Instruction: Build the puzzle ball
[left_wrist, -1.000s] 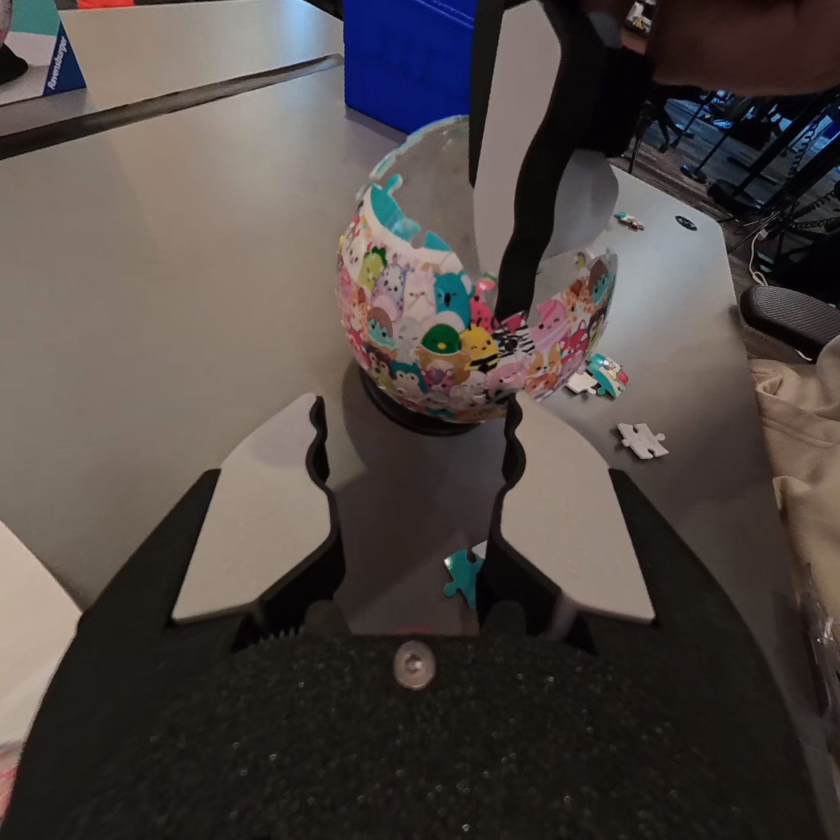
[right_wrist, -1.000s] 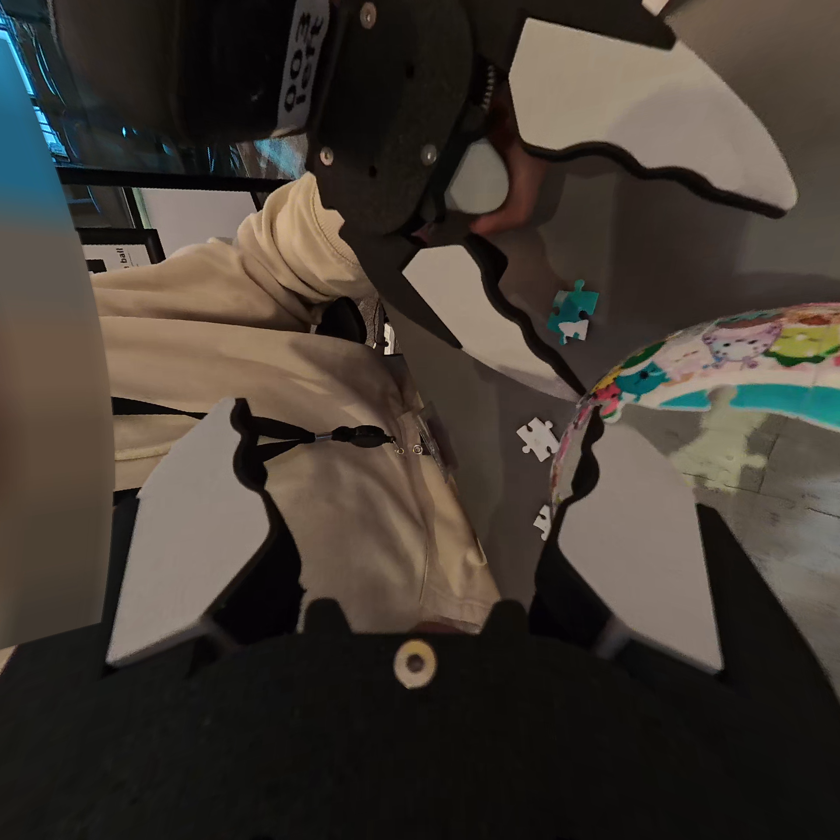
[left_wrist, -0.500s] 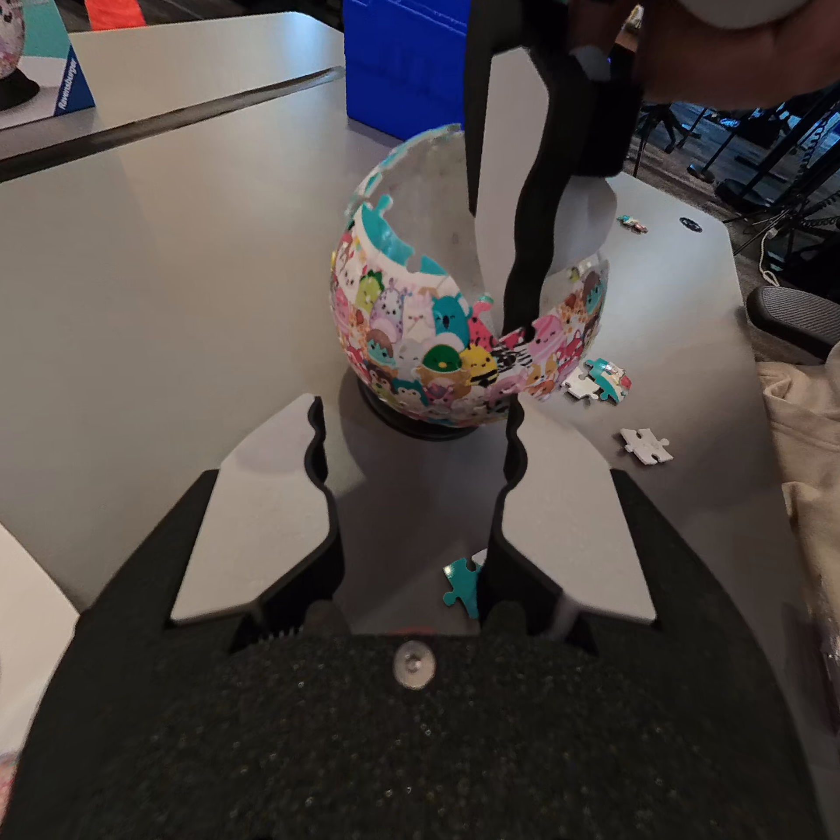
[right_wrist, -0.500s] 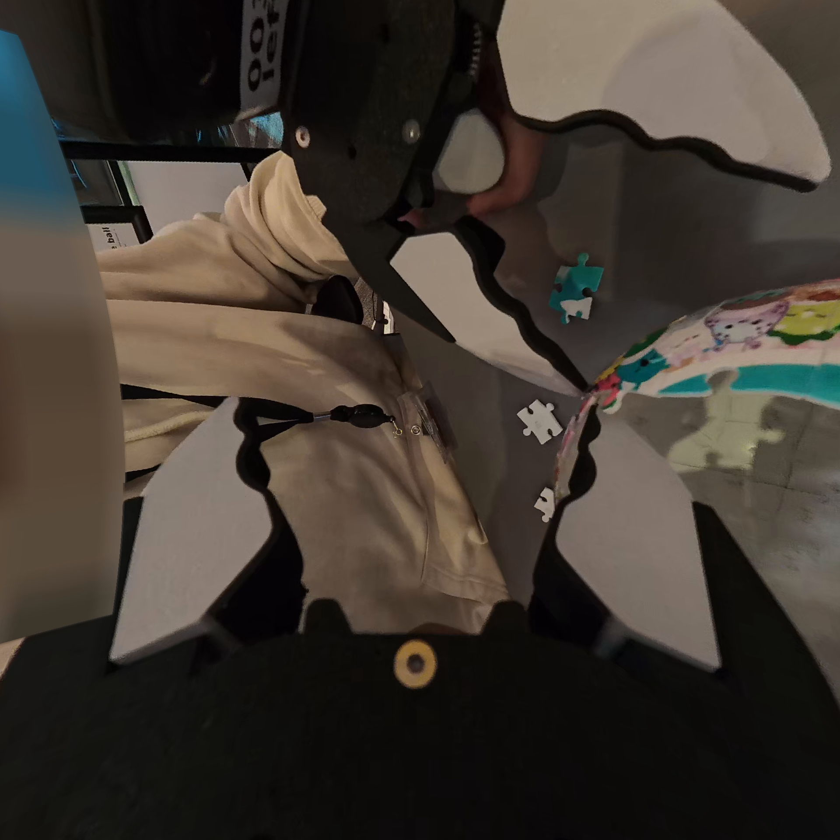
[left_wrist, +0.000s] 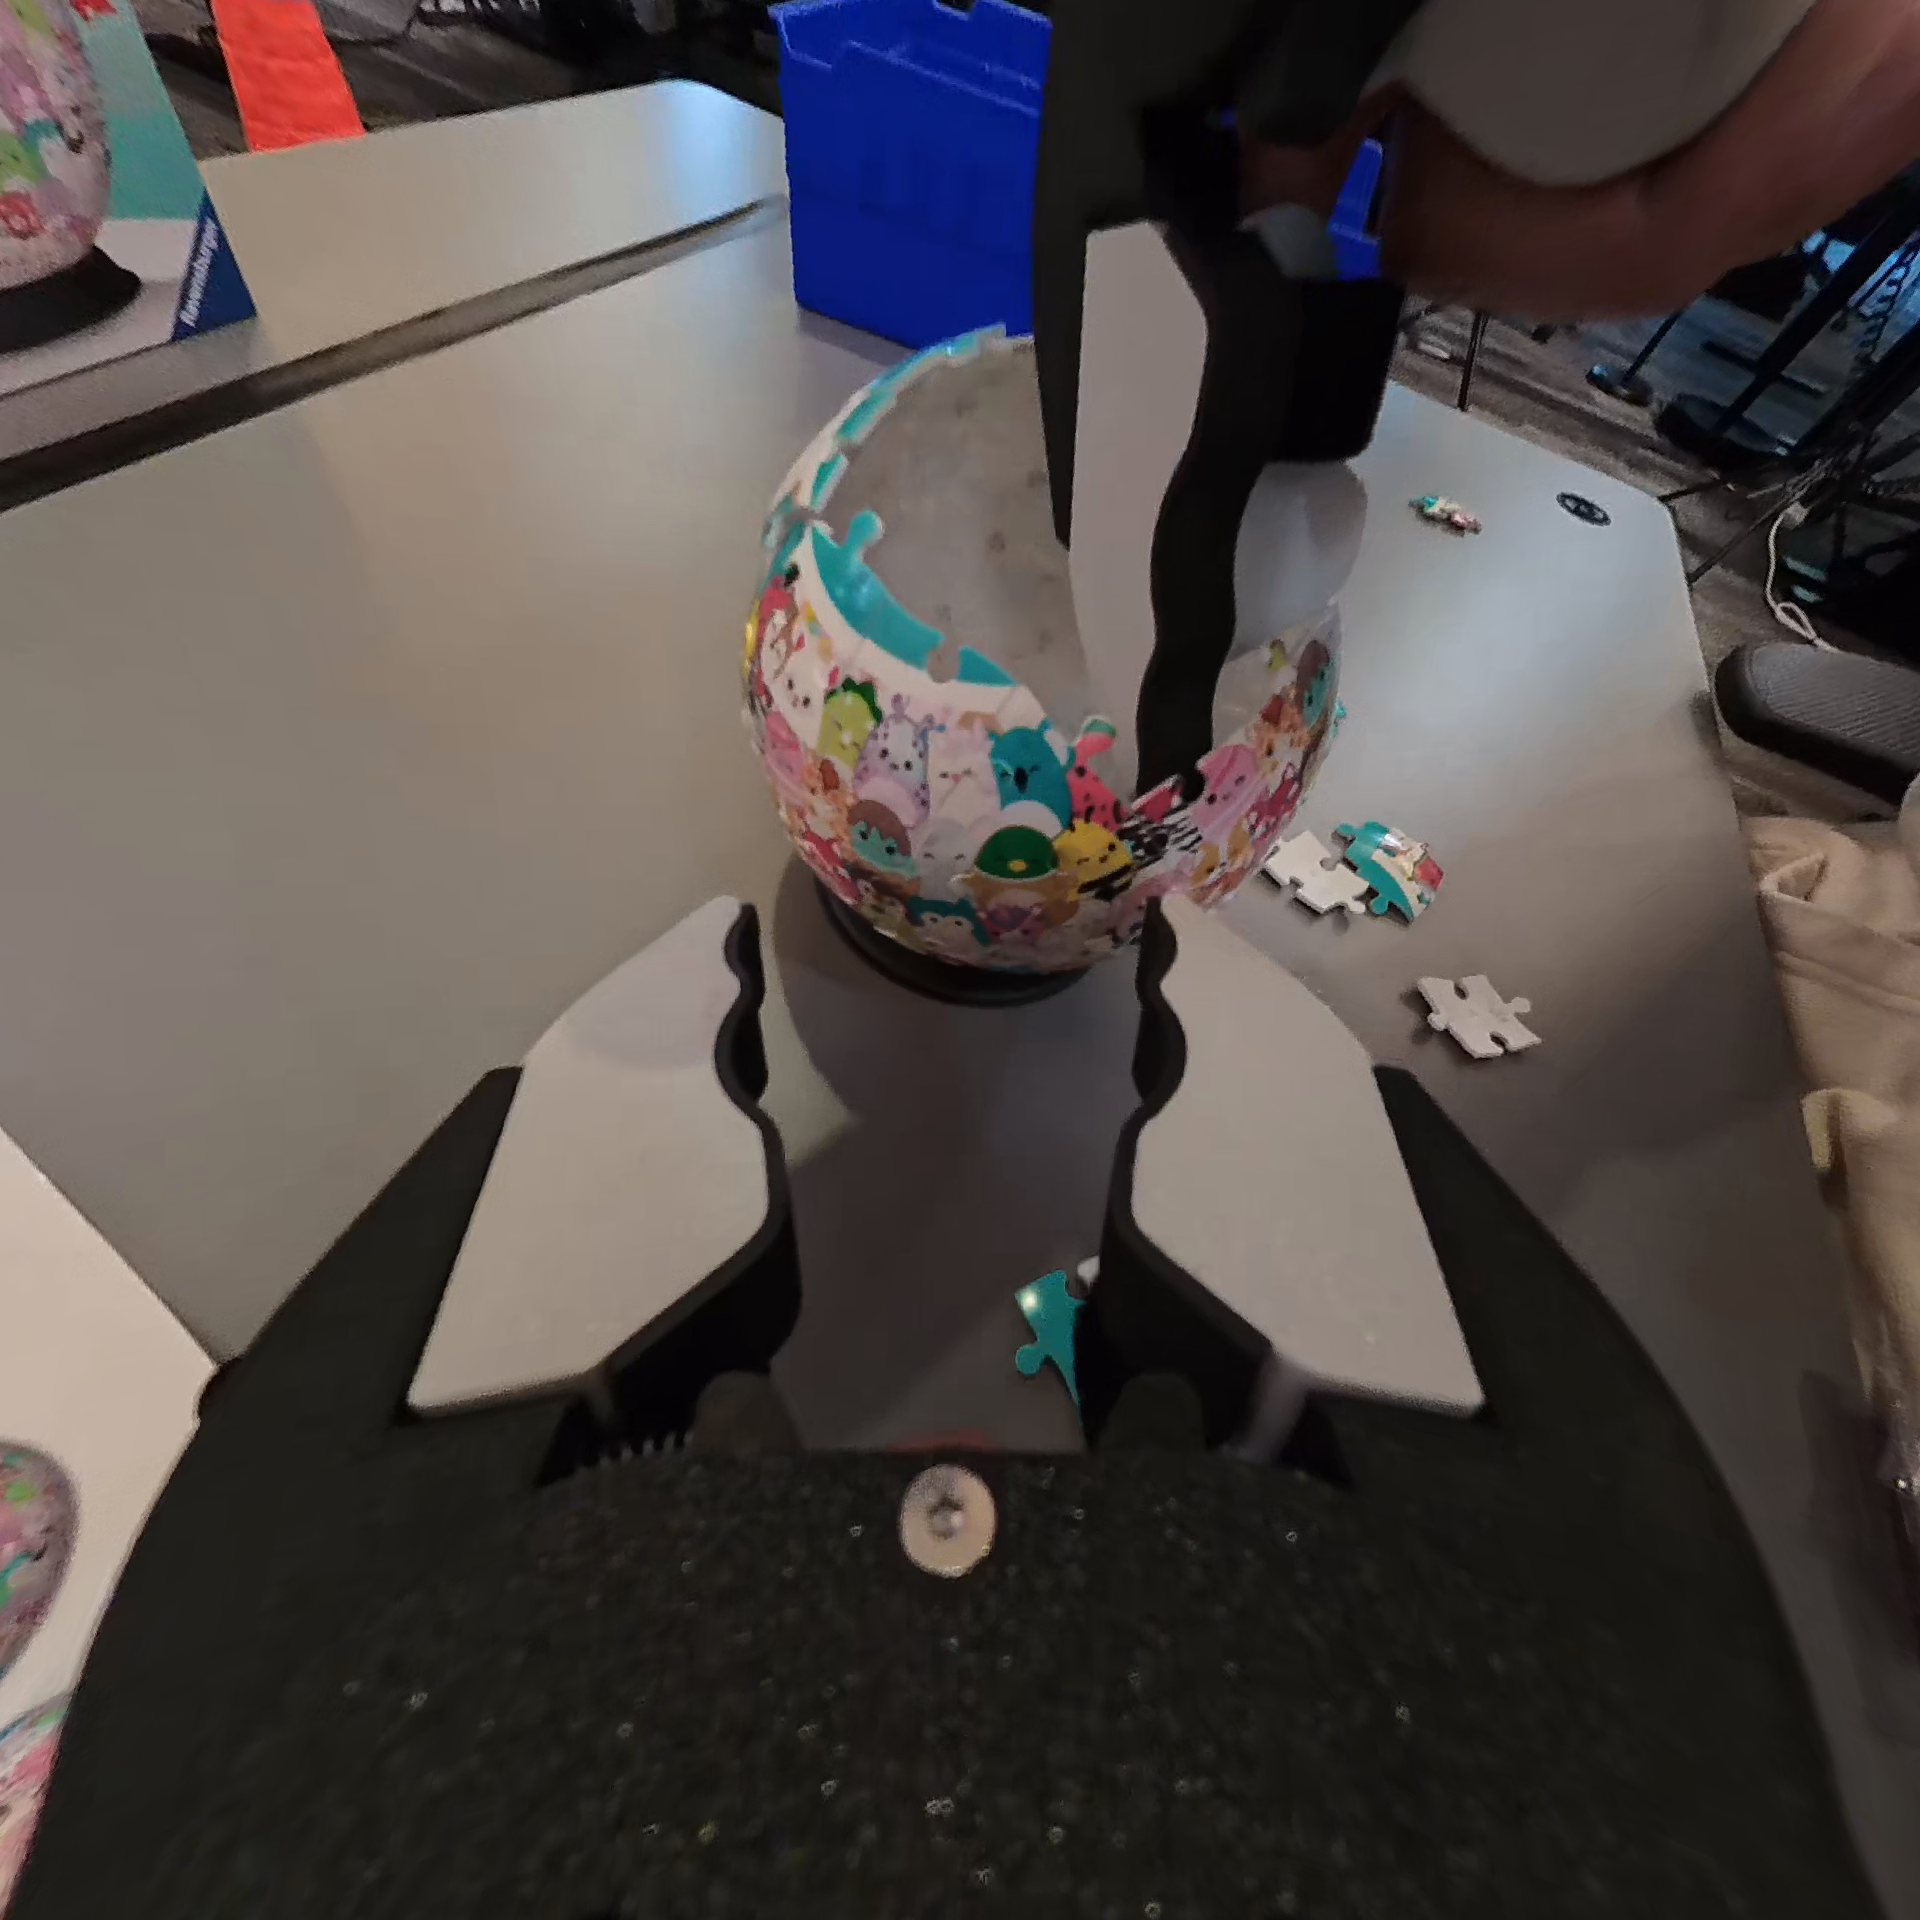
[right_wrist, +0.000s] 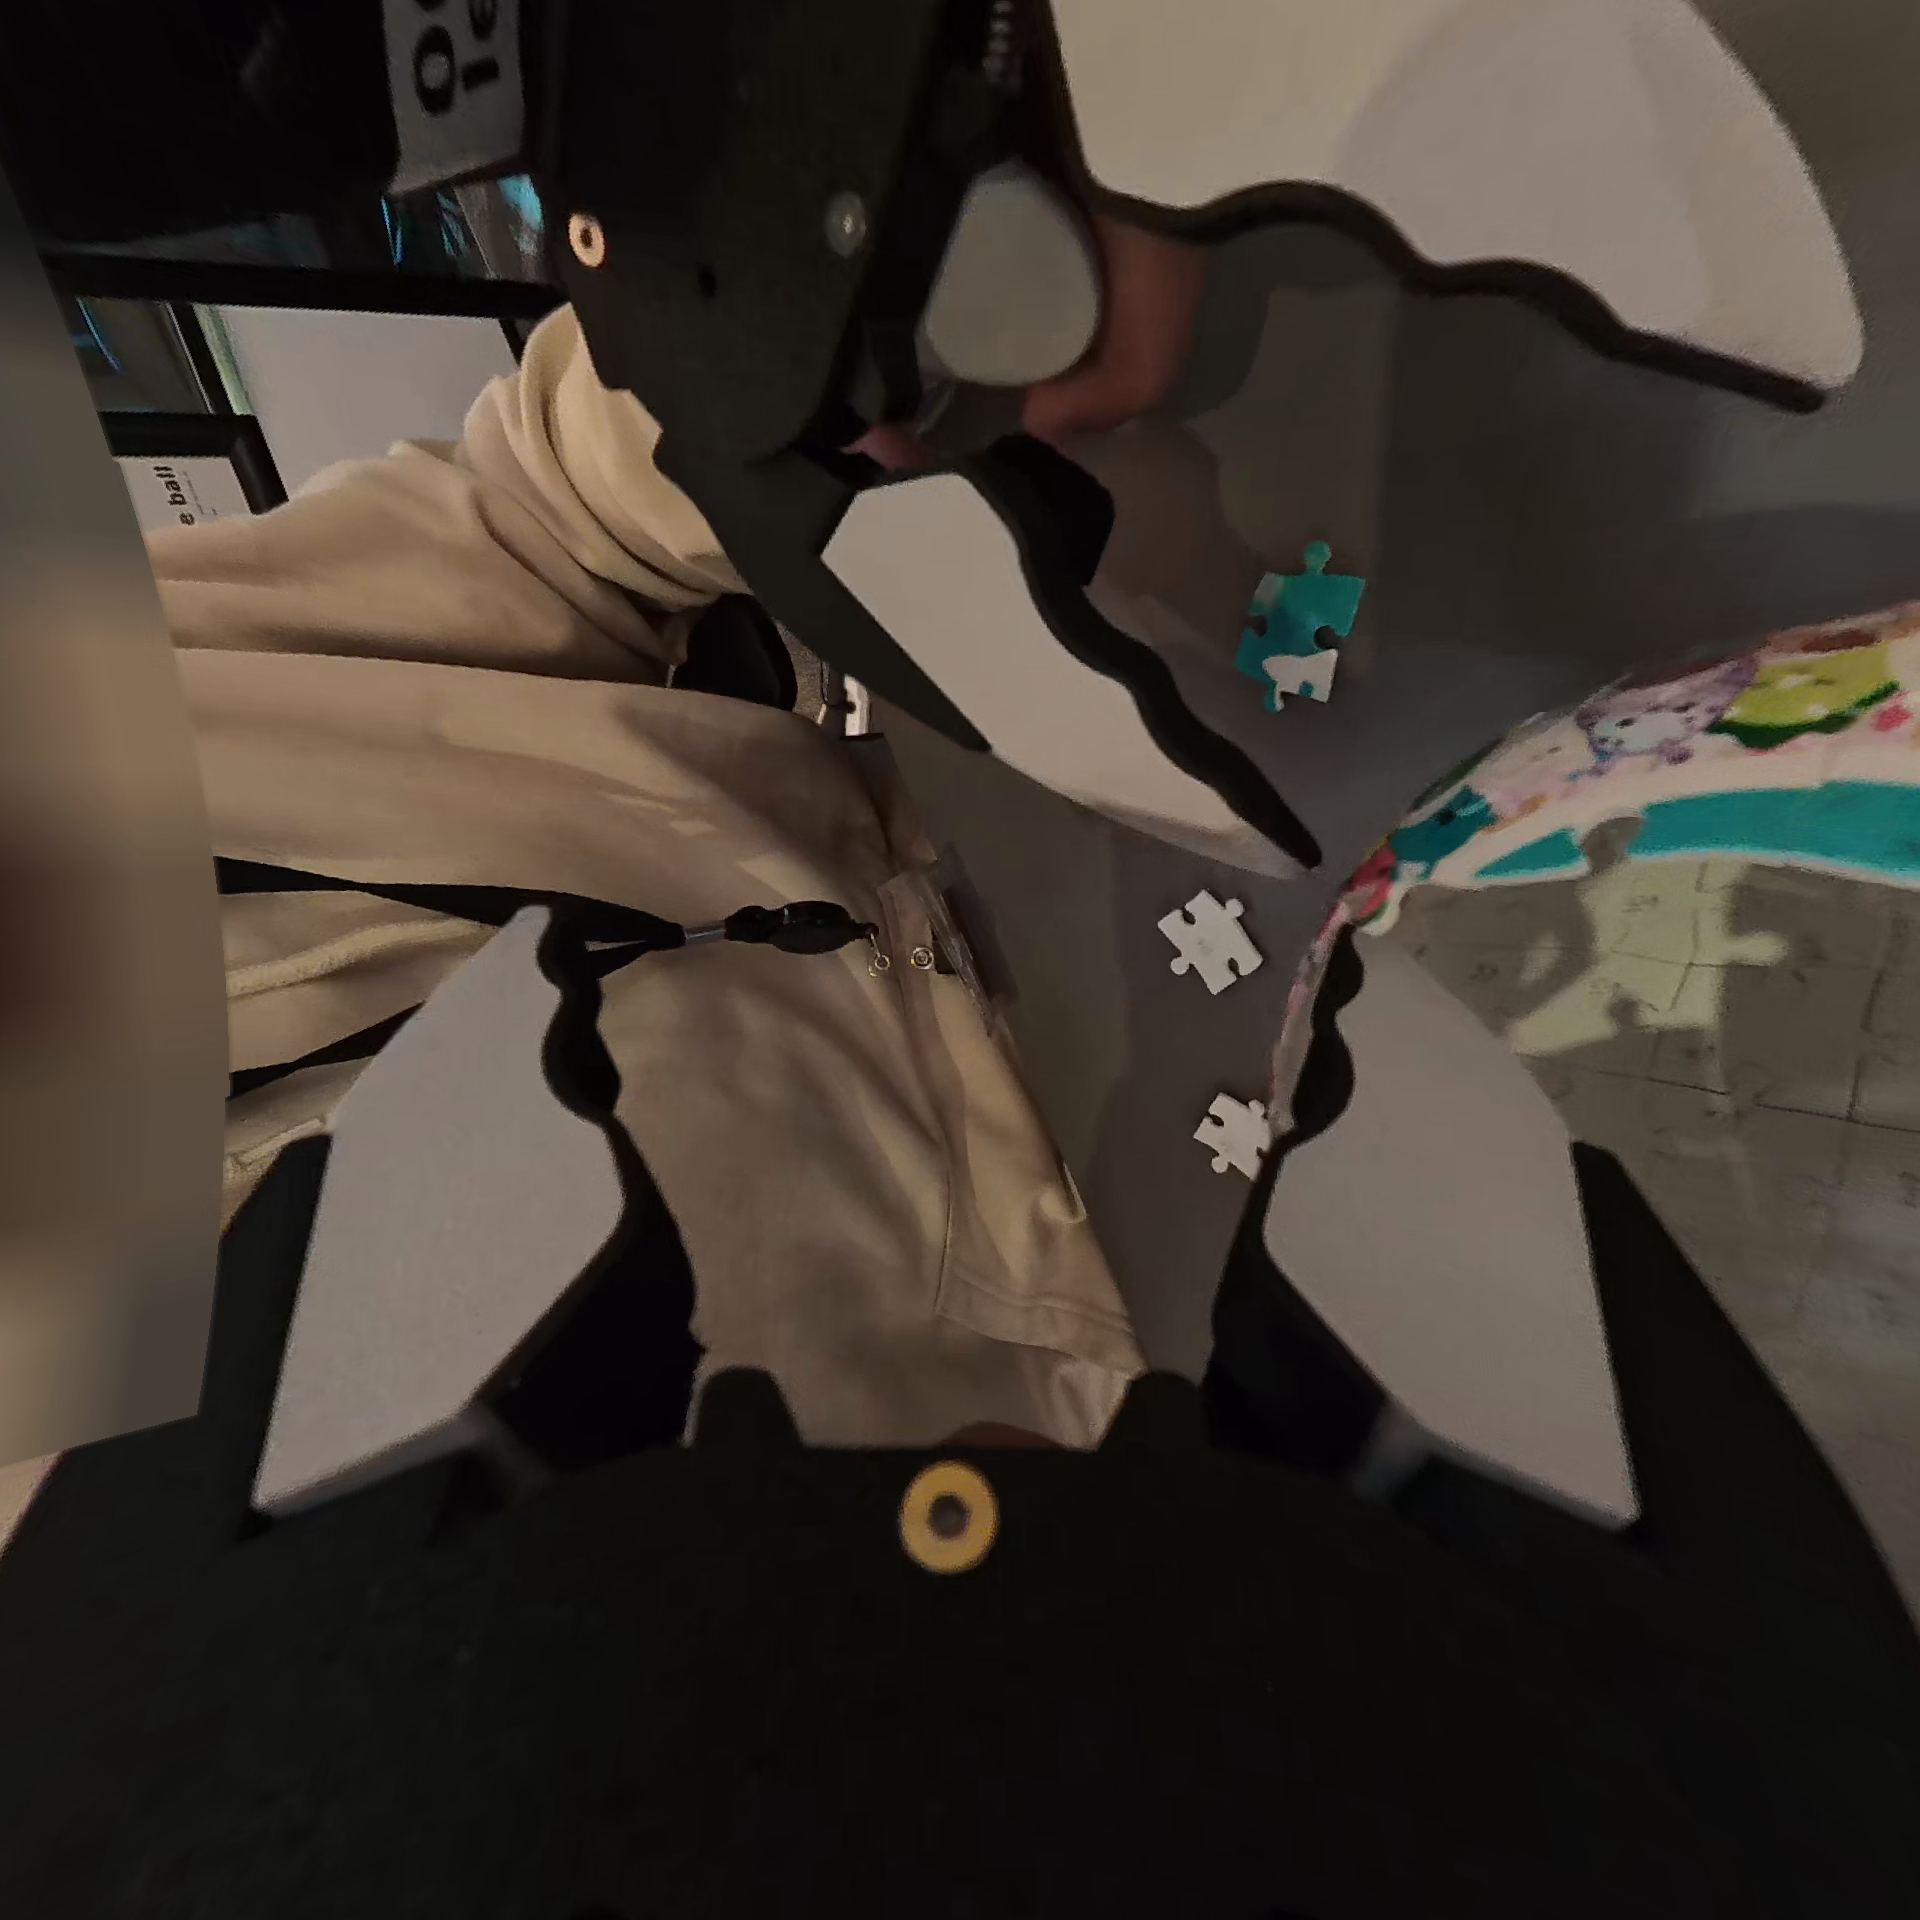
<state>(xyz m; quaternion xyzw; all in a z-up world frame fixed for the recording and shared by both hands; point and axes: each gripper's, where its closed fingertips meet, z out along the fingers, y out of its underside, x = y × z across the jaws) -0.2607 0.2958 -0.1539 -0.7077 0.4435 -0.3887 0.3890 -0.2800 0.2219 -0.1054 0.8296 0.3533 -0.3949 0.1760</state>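
Observation:
The partly built puzzle ball (left_wrist: 935, 790), with colourful cartoon animals, stands on a black stand (left_wrist: 966, 977) on the grey table (left_wrist: 416, 675). Its top is open. My left gripper (left_wrist: 948, 925) is open and empty, just in front of the ball. My right gripper (left_wrist: 1236, 696) reaches down from above, open and empty. One of its fingers (right_wrist: 1392, 1091) is inside the ball behind the rim (right_wrist: 1304, 997), and the other is outside. A teal loose piece (left_wrist: 1049, 1330) lies under my left gripper and also shows in the right wrist view (right_wrist: 1299, 623).
White face-down pieces (left_wrist: 1475, 1013) and a small cluster of pieces (left_wrist: 1351, 868) lie right of the ball. A blue bin (left_wrist: 914, 177) stands behind it, with a puzzle box (left_wrist: 104, 177) at far left. A person's cream garment (right_wrist: 623, 727) is at the table's right edge. The teal loose piece (left_wrist: 1049, 1330) lies around 9 centimeters away from my left fingertips. My right wrist view (right_wrist: 1316, 587) looks at it from another angle.
Very little. The left gripper has shifted slightly relative to the ball. The right gripper stays over the ball's rim. Both stay open.

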